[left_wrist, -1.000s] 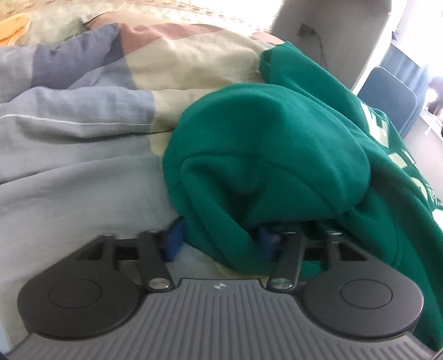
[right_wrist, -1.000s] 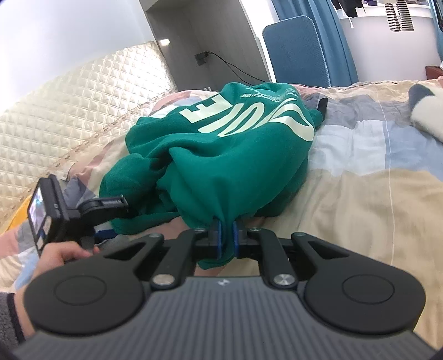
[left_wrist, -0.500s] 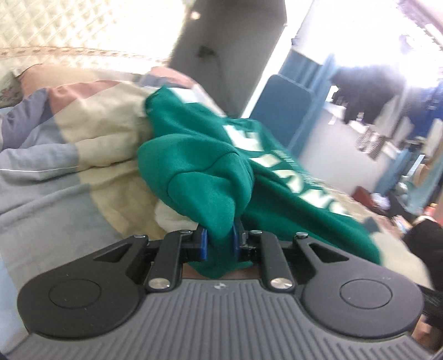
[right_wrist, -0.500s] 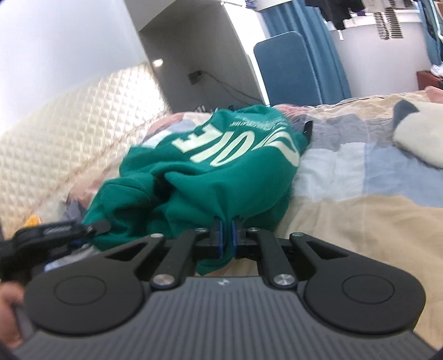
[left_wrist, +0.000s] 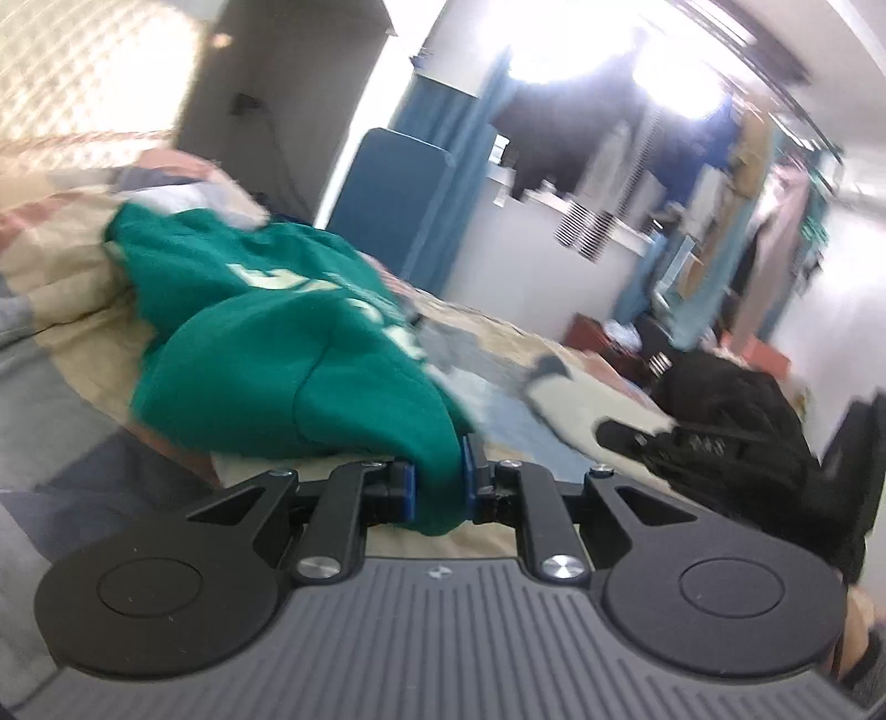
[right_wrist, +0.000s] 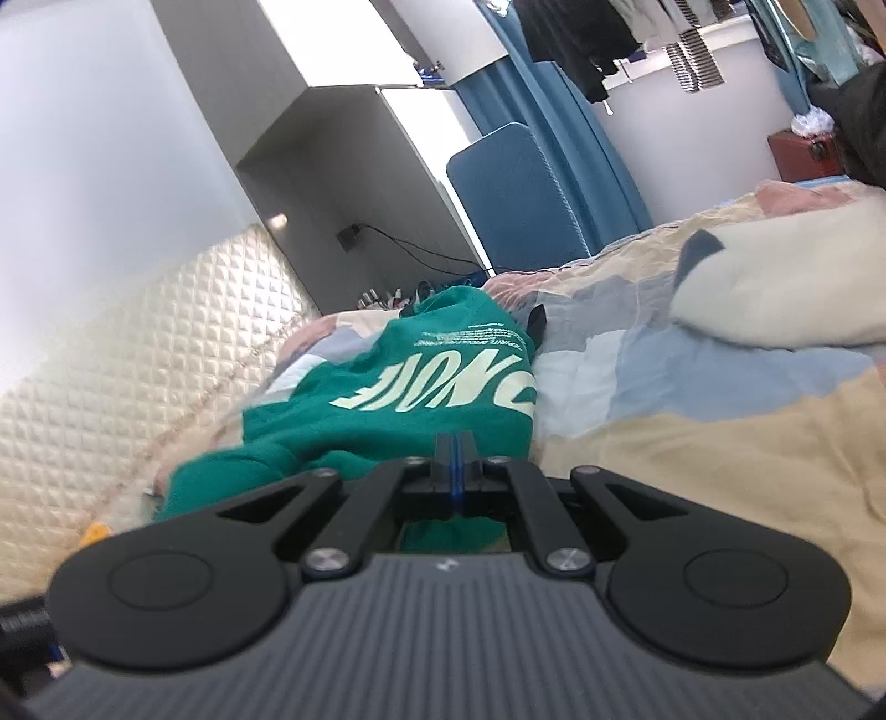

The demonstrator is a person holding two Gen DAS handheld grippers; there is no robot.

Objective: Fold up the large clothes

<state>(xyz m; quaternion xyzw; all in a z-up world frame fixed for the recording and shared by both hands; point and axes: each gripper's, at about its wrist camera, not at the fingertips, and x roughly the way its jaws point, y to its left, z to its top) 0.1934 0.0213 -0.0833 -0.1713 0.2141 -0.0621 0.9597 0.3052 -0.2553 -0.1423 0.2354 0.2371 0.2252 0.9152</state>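
A green sweatshirt (left_wrist: 266, 354) with pale lettering lies bunched on the patchwork bedspread (left_wrist: 72, 277). My left gripper (left_wrist: 437, 487) is shut on a thick fold of its near edge, and the green cloth bulges between the blue pads. In the right wrist view the sweatshirt (right_wrist: 387, 410) stretches away from my right gripper (right_wrist: 454, 471). Its blue pads are pressed together on a thin edge of the cloth, and a bit of green shows just behind them. The black body of the right gripper (left_wrist: 631, 437) shows at the right of the left wrist view.
A cream quilted headboard (right_wrist: 138, 376) runs along the left. A white plush cushion (right_wrist: 775, 288) lies on the bed at the right. A blue chair (right_wrist: 515, 194) stands beyond the bed, and clothes hang by the window (right_wrist: 576, 39). A dark fuzzy mass (left_wrist: 731, 421) fills the right side.
The left gripper closed on a fold of the sweatshirt, lifted it and swung right. The right gripper rose and pulled back while gripping the cloth, and the sweatshirt now looks stretched and farther off.
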